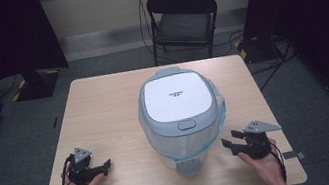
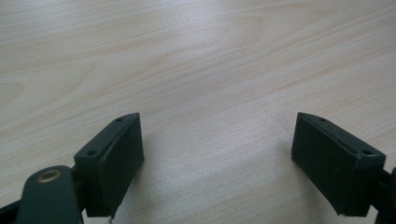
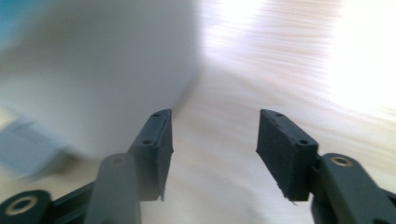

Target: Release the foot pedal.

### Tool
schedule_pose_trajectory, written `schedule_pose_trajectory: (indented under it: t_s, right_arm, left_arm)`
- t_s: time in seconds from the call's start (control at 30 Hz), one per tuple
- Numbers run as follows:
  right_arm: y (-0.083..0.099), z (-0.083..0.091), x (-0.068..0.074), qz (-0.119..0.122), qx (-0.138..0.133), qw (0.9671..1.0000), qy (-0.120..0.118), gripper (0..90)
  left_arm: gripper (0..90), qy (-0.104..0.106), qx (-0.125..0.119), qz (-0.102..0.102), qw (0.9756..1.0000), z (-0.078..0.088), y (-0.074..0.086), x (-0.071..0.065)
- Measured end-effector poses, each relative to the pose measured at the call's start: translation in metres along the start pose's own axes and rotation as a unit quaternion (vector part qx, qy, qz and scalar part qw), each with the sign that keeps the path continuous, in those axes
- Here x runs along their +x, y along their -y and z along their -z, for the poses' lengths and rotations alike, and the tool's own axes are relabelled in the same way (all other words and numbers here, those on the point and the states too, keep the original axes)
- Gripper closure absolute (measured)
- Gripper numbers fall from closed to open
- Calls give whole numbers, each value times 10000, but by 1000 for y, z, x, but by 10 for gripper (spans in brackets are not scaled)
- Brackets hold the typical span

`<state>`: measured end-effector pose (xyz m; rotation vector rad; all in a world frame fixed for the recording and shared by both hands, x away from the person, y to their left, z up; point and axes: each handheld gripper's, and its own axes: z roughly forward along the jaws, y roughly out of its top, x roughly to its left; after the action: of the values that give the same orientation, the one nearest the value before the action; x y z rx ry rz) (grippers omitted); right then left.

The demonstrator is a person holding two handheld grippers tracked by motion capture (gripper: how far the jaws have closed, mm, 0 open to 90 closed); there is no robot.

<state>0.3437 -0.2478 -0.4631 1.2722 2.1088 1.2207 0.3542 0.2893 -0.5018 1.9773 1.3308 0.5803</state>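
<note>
**Rice cooker at mid-table, both grippers apart from it**

While its lid lies closed, the rice cooker point(image 1: 181, 115) stands near the middle of the wooden table point(image 1: 98, 103), a little toward the person's side. Its top is a white panel framed in grey, with a small grey button at the front edge of the lid and a grey tab low on the front of the body; a pale blue rim shows along its right flank.

Just to the right of the cooker's base, the right gripper point(image 1: 228, 143) points at it without touching — a strip of bare table lies between the jaw tips and the white wall. In the right gripper view point(image 3: 212, 154) the jaws stand spread with nothing between them, and the cooker's white side rises, blurred, ahead and to the left.

Farther off, at the table's near left, the left gripper point(image 1: 106, 164) rests low in the person's hand, well apart from the cooker. Its own view point(image 2: 217, 161) shows the jaws wide apart over bare wood grain — nothing held.

Beyond the table's far edge, a black folding chair point(image 1: 183, 18) stands on the grey floor.
</note>
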Motion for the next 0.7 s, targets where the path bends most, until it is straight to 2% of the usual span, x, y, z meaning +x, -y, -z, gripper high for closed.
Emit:
schedule_pose_trajectory:
  t_s: [0.07,0.2,0.37,0.5,0.57,0.7]
  right_arm:
    - [-1,-4,-10,-84,45,9999,126,407]
    - [2,-16,-31,-257,285,9979,528,366]
    - [10,-24,-45,-464,469,9944,821,313]
    - [16,-25,-49,-427,743,9904,1082,254]
    - [19,-25,-47,-306,718,9895,1220,247]
    - [21,-26,-46,-268,676,9890,1284,221]
  left_arm:
    - [162,-1,-2,1,10000,0,0,0]
    - [162,0,0,0,10000,0,0,0]
    - [162,0,-1,2,10000,0,0,0]
    - [162,-1,0,1,10000,0,0,0]
    - [162,0,-6,8,10000,0,0,0]
    - [162,0,-6,8,10000,0,0,0]
